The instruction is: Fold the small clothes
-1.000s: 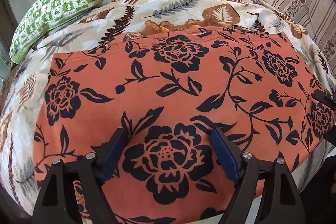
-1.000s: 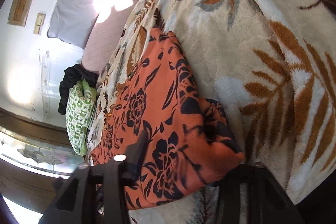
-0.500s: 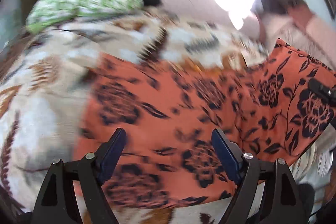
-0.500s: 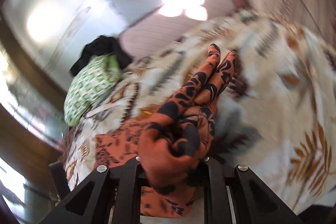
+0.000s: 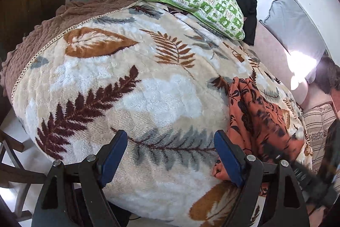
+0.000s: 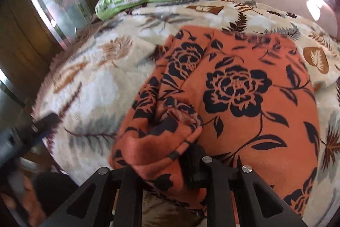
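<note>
Pinching a bunched corner of the orange floral garment (image 6: 244, 88), the right gripper (image 6: 163, 165) is clamping cloth between its closed jaws, while the left gripper (image 5: 170, 150) is hovering wide open and empty over the leaf-print fleece blanket (image 5: 131, 86). The garment is lying on that blanket, partly doubled over itself. It is looking light, limp and prone to sliding, so hems or corners are seeming the surest holds. Its far edges are being cut off, and the pinched layers are hiding the right pads.
</note>
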Demonstrator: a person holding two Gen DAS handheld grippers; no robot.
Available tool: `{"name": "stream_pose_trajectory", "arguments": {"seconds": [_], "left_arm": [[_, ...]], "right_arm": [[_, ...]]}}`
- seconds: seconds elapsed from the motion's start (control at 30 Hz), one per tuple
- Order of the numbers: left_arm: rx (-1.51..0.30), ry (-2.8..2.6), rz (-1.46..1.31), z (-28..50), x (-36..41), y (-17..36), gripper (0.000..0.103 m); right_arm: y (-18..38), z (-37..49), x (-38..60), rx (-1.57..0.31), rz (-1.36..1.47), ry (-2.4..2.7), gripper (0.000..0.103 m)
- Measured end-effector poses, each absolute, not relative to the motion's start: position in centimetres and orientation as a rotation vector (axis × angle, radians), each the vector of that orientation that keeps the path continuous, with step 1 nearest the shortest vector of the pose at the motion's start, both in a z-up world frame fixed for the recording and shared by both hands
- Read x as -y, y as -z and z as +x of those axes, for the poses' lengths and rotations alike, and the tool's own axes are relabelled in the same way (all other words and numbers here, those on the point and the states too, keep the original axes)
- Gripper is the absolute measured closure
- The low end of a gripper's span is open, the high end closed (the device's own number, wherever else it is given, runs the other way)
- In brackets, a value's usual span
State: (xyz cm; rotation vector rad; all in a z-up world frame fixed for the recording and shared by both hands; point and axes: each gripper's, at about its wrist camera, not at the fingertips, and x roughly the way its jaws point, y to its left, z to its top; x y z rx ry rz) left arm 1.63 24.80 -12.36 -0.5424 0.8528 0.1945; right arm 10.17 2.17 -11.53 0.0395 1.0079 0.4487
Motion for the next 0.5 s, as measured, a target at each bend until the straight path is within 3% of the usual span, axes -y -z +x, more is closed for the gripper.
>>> {"name": "stream_pose_trajectory", "arguments": {"seconds": [0.17,0.3,0.37,0.43,0.47,0.5], "left_arm": [[-0.830,-0.169,-0.542,1.0,-24.8,10.8,0.019],[-0.833,-0.169,-0.543,1.0,-25.1,10.2,0.019],[-0.833,-0.155,-0.540,1.0,-25.1,10.0,0.019],[-0.840,-0.132,-0.546,1.1,-24.6,9.8,0.019],[-0.842,-0.109,-0.553,1.3,-24.2,9.6,0.019],[-0.840,-0.078,-0.565,1.4,-23.8,9.4,0.019]], "right_arm": [[7.3,10.2,-2.9,-0.915,0.046,-0.469,0.085],[13.1,10.3,-5.4,-1.069,0.023,-0.530,0.081],[13.8,9.9,-4.9,-1.051,0.070,-0.560,0.077],[12.7,9.8,-4.1,-1.029,0.114,-0.618,0.053],[12.2,9.4,-3.4,-1.022,0.138,-0.645,0.021],[11.6,8.9,-2.5,-1.003,0.161,-0.654,0.015]]}}
